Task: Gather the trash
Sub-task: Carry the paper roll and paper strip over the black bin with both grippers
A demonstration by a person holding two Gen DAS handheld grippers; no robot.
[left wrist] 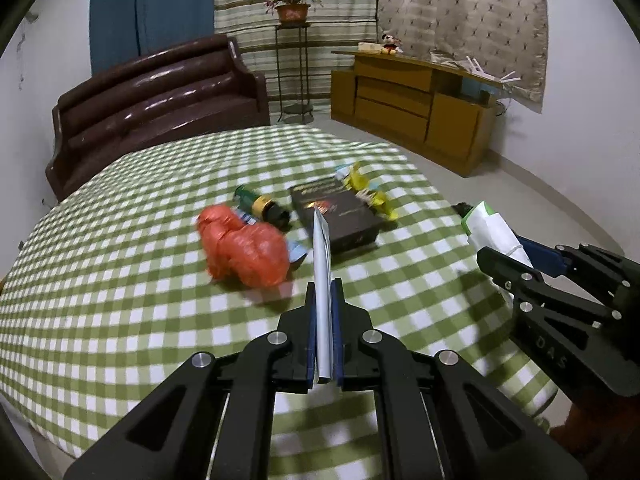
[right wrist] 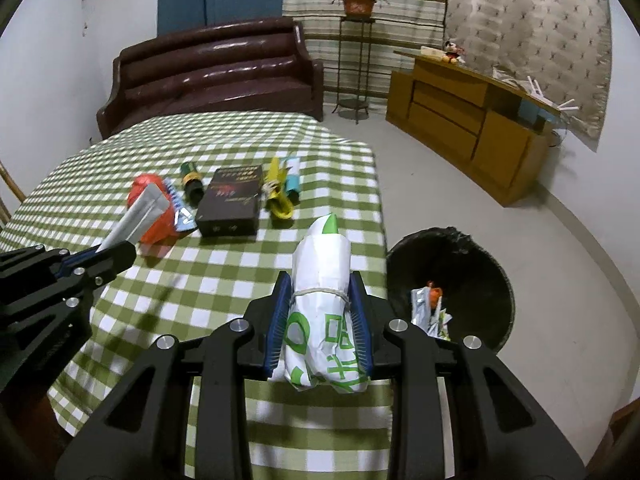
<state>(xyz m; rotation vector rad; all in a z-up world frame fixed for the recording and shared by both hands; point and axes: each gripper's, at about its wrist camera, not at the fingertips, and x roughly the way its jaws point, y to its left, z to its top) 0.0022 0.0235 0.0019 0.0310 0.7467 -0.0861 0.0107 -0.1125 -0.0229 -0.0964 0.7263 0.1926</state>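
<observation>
Left gripper (left wrist: pixel 323 292) is clamped tight on a thin silver foil packet (left wrist: pixel 321 248), seen edge-on from the left wrist, sticking up and forward out of the blue pads above the table. From the right wrist view the same packet (right wrist: pixel 136 216) shows flat-side, angled up from the left gripper (right wrist: pixel 116 250) in front of the orange plastic bag. On the green-checked tablecloth (left wrist: pixel 120 280), left to right: orange plastic bag (left wrist: pixel 244 248), crumpled, with a blue wrapper (left wrist: pixel 298 252) poking out at its right edge; small dark bottle with yellow label (left wrist: pixel 264 208) lying on its side just behind the bag; dark box (left wrist: pixel 334 212) lying flat; yellow wrappers (left wrist: pixel 370 192) bunched at the box's right side, next to a teal piece that I can't identify. Right gripper (right wrist: pixel 322 308) is pinching a white-and-green paper bundle (right wrist: pixel 322 280), rolled, with a rubber band around it, held above the near-right table edge. Black trash bin (right wrist: pixel 472 264) sits on the floor just right of the table, open, with some wrappers (right wrist: pixel 430 308) inside. Background: brown sofa (left wrist: pixel 160 96), plant stand (left wrist: pixel 294 68), wooden cabinet (left wrist: pixel 420 108).
</observation>
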